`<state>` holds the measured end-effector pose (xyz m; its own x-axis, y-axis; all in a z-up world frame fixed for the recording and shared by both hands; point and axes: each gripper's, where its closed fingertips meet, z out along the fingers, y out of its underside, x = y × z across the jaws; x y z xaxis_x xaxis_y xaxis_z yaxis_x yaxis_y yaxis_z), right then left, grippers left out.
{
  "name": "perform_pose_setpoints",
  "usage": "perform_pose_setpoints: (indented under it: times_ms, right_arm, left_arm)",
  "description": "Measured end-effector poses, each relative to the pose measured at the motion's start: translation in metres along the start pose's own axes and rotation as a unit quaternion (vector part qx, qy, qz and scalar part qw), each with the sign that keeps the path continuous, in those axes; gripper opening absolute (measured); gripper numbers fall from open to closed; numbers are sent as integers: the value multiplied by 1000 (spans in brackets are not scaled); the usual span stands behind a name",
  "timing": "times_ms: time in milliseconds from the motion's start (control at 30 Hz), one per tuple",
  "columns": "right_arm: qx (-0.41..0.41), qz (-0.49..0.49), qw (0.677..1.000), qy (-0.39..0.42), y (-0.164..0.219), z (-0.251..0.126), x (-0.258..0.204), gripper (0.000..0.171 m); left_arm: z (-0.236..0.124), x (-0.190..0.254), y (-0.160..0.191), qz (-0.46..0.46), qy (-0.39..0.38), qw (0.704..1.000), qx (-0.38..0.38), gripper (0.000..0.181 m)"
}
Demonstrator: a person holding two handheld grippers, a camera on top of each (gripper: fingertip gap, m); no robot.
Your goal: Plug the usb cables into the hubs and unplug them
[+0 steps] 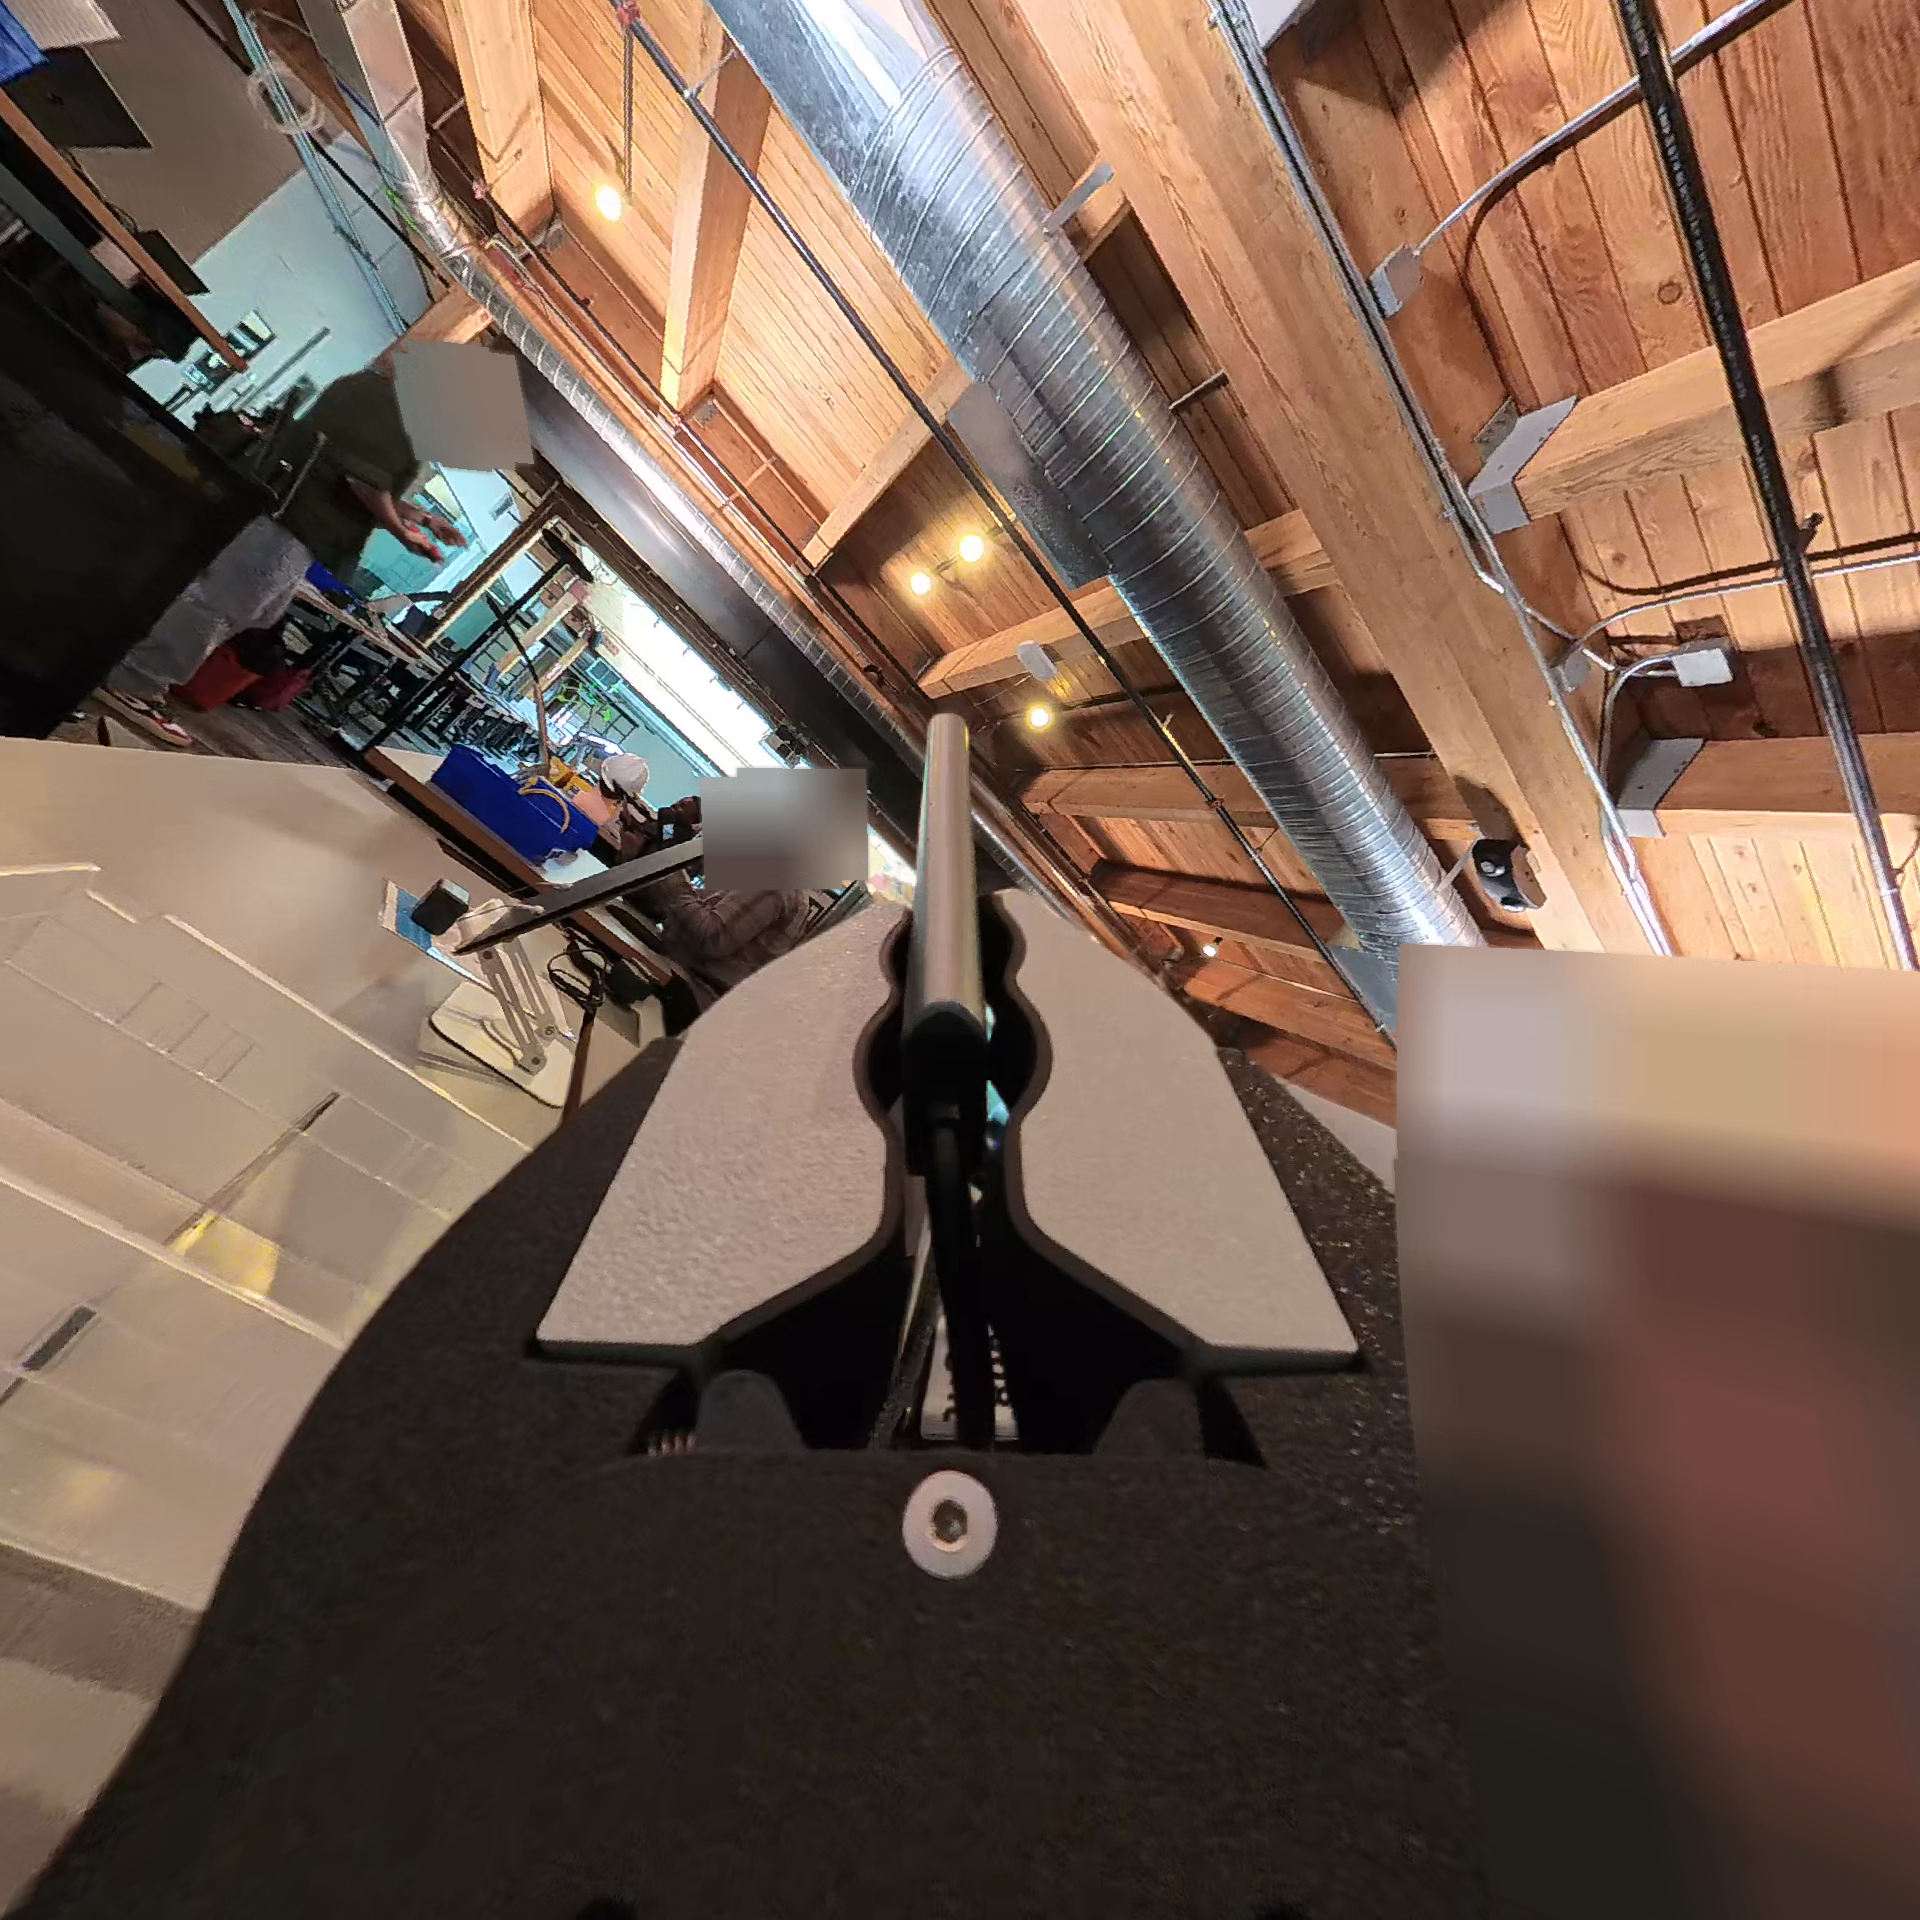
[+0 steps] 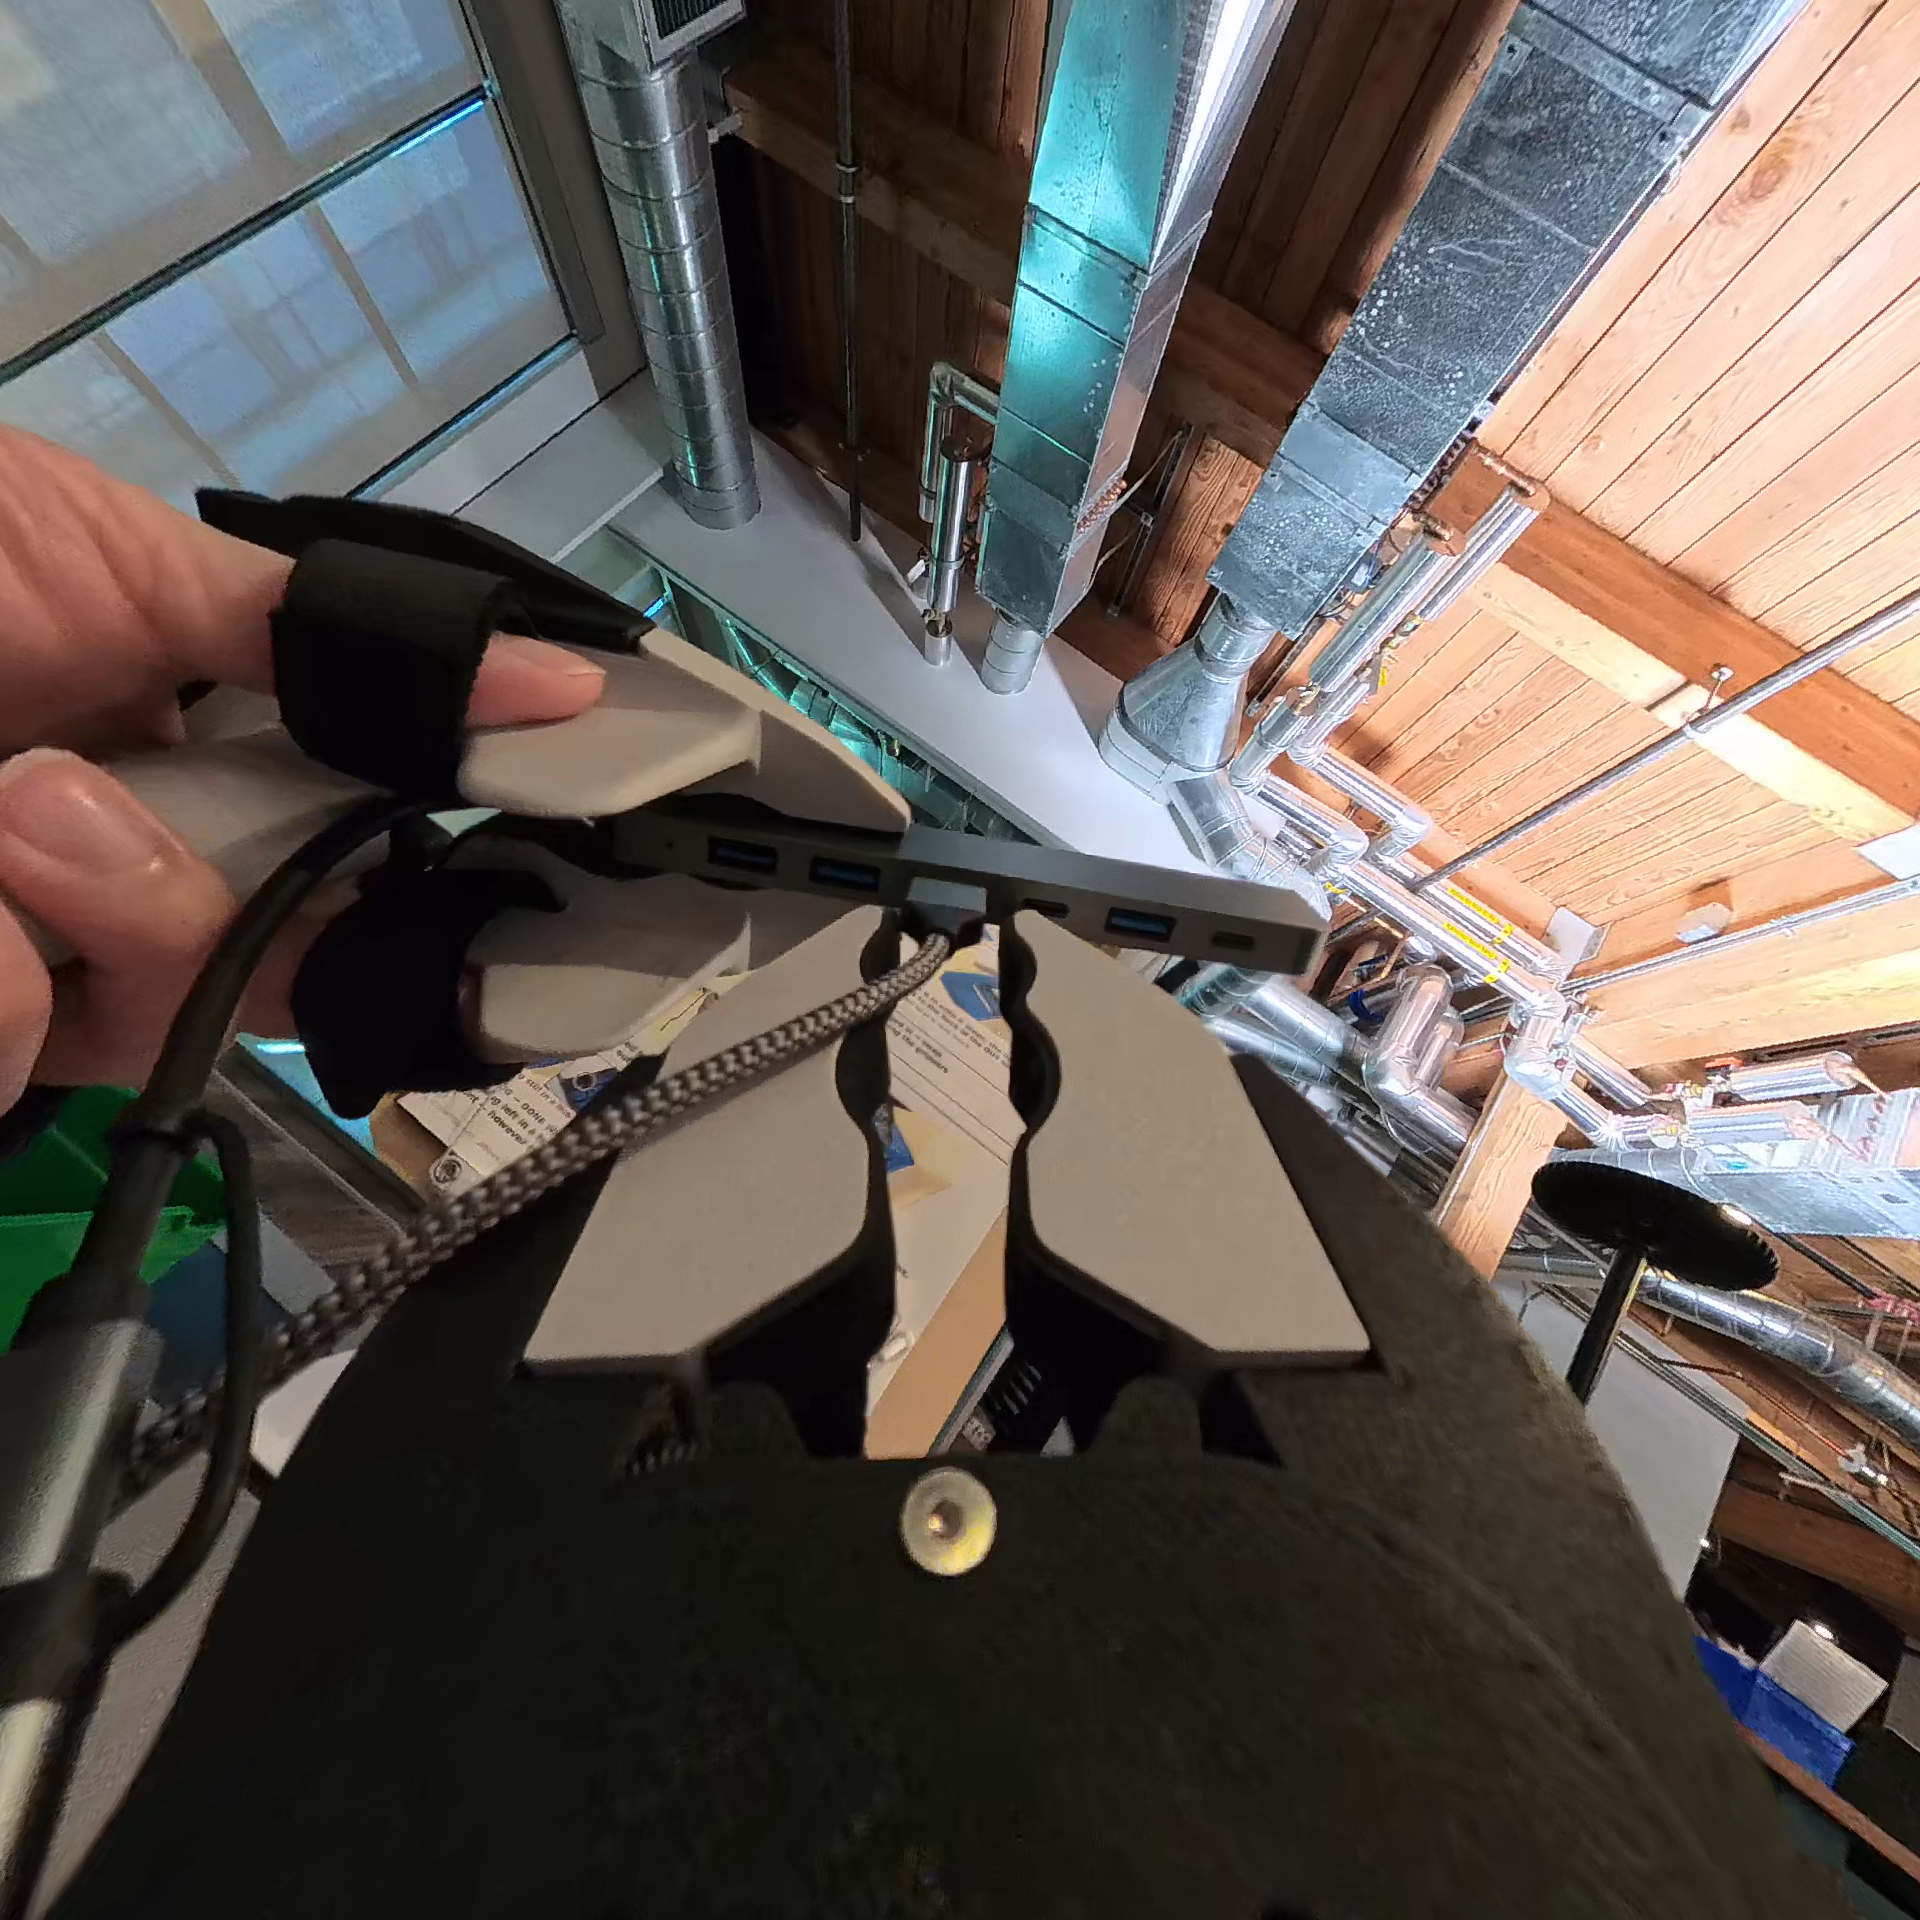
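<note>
Two grippers: left clamping hub; plug half-hidden.

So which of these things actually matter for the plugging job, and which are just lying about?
Part of the job:
- grey USB hub, held by the left gripper
- braided cable, its plug seated in the hub
- right gripper, fingers either side of that plug

Just around:
- green bin
- round black stand
- ceiling ducts
- people at far tables

Slim grey hub held aloft, braided cable plugged in mid-row
</note>
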<state>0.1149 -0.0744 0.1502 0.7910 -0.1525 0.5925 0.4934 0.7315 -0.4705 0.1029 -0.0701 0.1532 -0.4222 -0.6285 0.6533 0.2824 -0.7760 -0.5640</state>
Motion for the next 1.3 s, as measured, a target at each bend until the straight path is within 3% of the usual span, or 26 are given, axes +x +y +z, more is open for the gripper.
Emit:
perform_pose_setpoints:
  times_ms: [100, 267, 400, 467, 600, 700, 767, 933, 1033, 1133, 1300]
  right_arm:
    - [5, -41, 999, -18, 0, 2, -5, 31]
    - [22, -77, 996, -47, 6, 2, 9, 35]
    - [36, -109, 986, -122, 1, -2, 24, 65]
    - [7, -135, 972, -194, 7, -7, 15, 62]
    - [-64, -155, 951, -259, 27, -12, 4, 63]
    - [-131, -91, 926, -341, 47, -25, -6, 57]
    - [-145, -58, 911, -382, 50, -36, -8, 34]
    - [-169, 6, 883, -438, 47, -50, -8, 33]
    - [-180, 40, 870, -457, 46, -56, -4, 32]
    - [-192, 88, 857, -470, 48, -61, 0, 32]
    - [-213, 146, 824, -504, 57, -70, -7, 33]
  left_arm:
    - [-3, 1, -7, -8, 7, 1000, 17, 11]
    - [-11, 6, -16, 9, 0, 1000, -3, 10]
    - [-13, -1, -10, 52, -47, 996, -54, 10]
    - [-13, -12, -3, 74, -83, 990, -85, 10]
    - [-10, -28, 20, 95, -117, 975, -166, 11]
    - [-7, -28, 33, 97, -114, 968, -201, 11]
    - [-8, -33, 42, 124, -129, 954, -239, 10]
    - [-6, -29, 54, 207, -109, 927, -292, 17]
    - [-6, -23, 58, 304, -89, 895, -313, 40]
    - [-9, -24, 55, 437, -110, 834, -317, 65]
    - [-16, -35, 53, 629, -160, 693, -314, 54]
